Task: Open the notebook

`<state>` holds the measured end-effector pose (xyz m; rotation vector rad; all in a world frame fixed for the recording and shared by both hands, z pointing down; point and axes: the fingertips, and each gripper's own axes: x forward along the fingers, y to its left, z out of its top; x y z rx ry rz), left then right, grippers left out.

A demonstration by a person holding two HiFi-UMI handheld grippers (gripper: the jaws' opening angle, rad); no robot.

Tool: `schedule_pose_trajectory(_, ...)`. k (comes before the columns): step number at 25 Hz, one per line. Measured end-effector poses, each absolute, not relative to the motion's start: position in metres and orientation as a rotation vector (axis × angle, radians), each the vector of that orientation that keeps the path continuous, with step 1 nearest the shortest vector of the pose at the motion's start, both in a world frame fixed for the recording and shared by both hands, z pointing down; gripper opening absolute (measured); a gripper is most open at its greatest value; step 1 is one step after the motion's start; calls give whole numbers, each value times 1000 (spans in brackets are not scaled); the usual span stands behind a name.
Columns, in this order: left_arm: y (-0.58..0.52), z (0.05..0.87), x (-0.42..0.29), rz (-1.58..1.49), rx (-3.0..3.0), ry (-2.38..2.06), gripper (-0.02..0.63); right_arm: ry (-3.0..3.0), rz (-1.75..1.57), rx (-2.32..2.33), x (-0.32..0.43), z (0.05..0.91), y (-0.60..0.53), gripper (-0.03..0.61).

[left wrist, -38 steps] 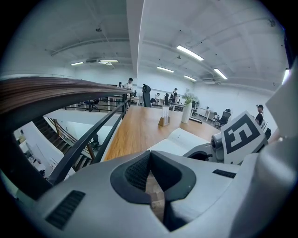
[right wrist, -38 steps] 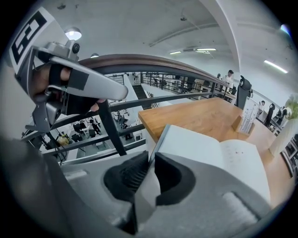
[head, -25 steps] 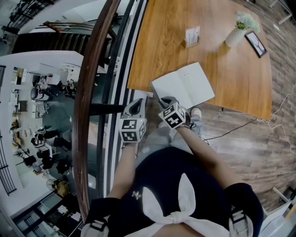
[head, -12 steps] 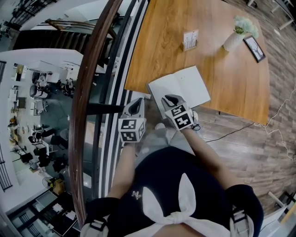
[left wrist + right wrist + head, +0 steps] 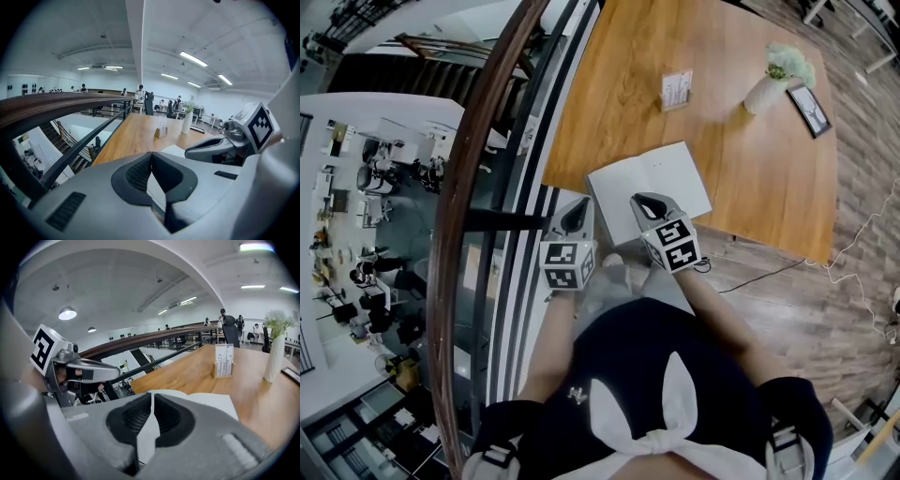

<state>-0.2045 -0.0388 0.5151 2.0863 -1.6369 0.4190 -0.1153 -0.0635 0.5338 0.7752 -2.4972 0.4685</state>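
Observation:
The notebook [image 5: 647, 178] lies open and flat at the near left corner of the wooden table [image 5: 619, 84], its white pages up. My right gripper [image 5: 645, 202] hangs above the notebook's near edge; its jaws are closing to a thin slit and nothing is between them. In the right gripper view the open pages [image 5: 206, 401] show just past the right gripper [image 5: 152, 394]. My left gripper [image 5: 575, 214] hovers off the table's corner, left of the notebook, shut and empty. The left gripper view shows the left gripper [image 5: 151, 153] with its tips together.
A card holder [image 5: 677, 89], a white vase with flowers [image 5: 769, 84] and a dark picture frame [image 5: 807, 111] stand farther back on the table. A wooden handrail with black bars [image 5: 478, 187] runs along the left, with a drop to a lower floor beyond.
Both grippers have lifted away from the table, the right one more. The right jaws have narrowed. The notebook stays open in the same place.

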Motion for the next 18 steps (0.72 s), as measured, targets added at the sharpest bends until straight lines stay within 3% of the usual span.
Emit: schedule_pose_trajectory(18, -47, 498, -148, 329, 2095, -1667, 17, -2583, 435, 792, -58, 494, -80, -2)
